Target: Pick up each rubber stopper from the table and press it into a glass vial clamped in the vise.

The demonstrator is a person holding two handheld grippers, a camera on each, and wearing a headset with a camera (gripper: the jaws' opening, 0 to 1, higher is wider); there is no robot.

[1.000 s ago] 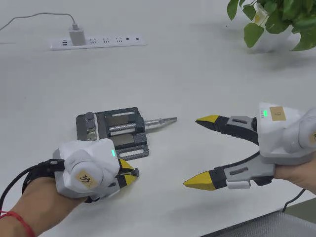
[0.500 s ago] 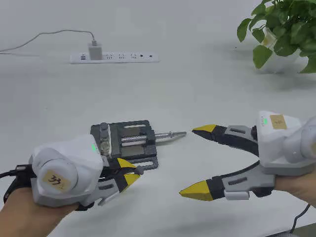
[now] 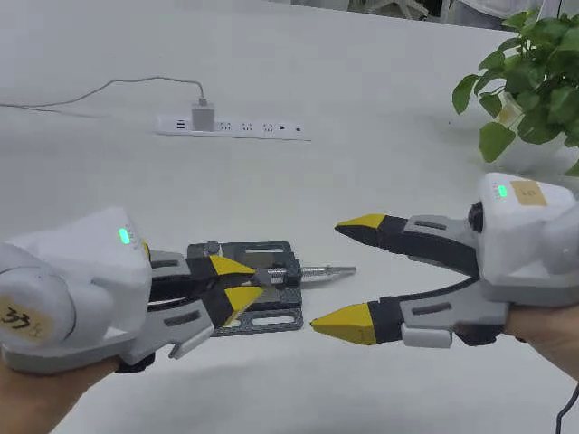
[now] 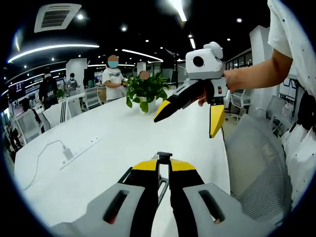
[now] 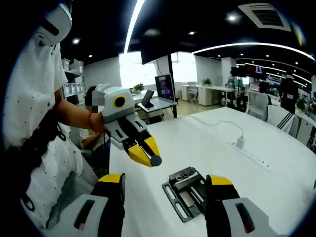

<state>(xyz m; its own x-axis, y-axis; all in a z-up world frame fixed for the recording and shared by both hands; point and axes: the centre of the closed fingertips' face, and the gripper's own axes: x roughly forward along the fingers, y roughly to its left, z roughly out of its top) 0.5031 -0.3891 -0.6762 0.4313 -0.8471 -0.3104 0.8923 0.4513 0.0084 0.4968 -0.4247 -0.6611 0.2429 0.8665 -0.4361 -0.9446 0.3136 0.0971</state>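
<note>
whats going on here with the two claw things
A person holds a hand-held gripper in each hand above a white table. The left hand-held gripper is shut on a dark stopper, raised near the vise. The right hand-held gripper is open and empty, facing it. The stopper is not yet pressed in.

The vise (image 3: 276,316) sits on the bench (image 3: 380,163), its screw handle sticking out to the right. At its left end stand what look like vials (image 5: 185,173), though they're too small to be sure. The left claw (image 3: 251,280) hangs just in front of the vise, clear of the bench, with a rubber stopper (image 5: 156,160) between its tips. The right claw (image 3: 348,271) is off to the right, beyond the handle's end. Behind the vise lies a power strip (image 3: 233,127), and a plant (image 3: 534,81) stands at the far right.
</note>
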